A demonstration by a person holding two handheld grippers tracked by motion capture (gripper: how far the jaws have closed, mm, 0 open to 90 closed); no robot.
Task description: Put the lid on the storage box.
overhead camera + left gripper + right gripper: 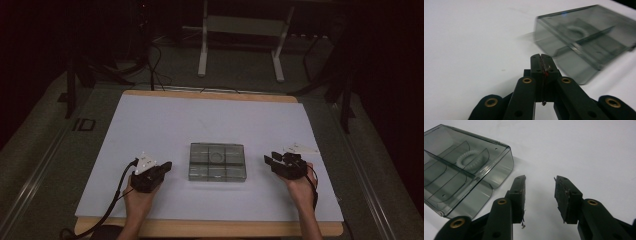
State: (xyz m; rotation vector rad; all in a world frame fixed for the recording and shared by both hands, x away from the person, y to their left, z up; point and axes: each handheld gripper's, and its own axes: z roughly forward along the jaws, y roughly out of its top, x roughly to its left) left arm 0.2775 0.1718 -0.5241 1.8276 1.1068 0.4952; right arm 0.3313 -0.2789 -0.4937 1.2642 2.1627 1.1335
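A: Position check. Clear divided box (217, 161) sits mid-bench, on the white sheet (165, 125), between the two hands. Long axis runs left to right across the bench.

B: Noted. Left gripper (167, 165)?

A: Jaws pressed together, nothing between them. In the left gripper view the box (584, 40) lies ahead and to the right of the tips, near but not touching.

B: Right gripper (272, 161)?

A: Jaws apart, empty. In the right gripper view the box (461, 167) lies ahead and to the left, its rounded end just beside the nearer jaw. No contact that I can make out.

B: Which hand is closer?

A: About even from above; each faces one short end of the box.

B: Contents?

A: A white coiled ring (471, 159) in a middle compartment. Other compartments look empty.

B: Anything in the way?

A: Bare sheet on both approaches. A small white flat item (301, 148) lies just beyond the right gripper, clear of the path to the box. Stand legs (202, 50) sit beyond the bench, well apart.
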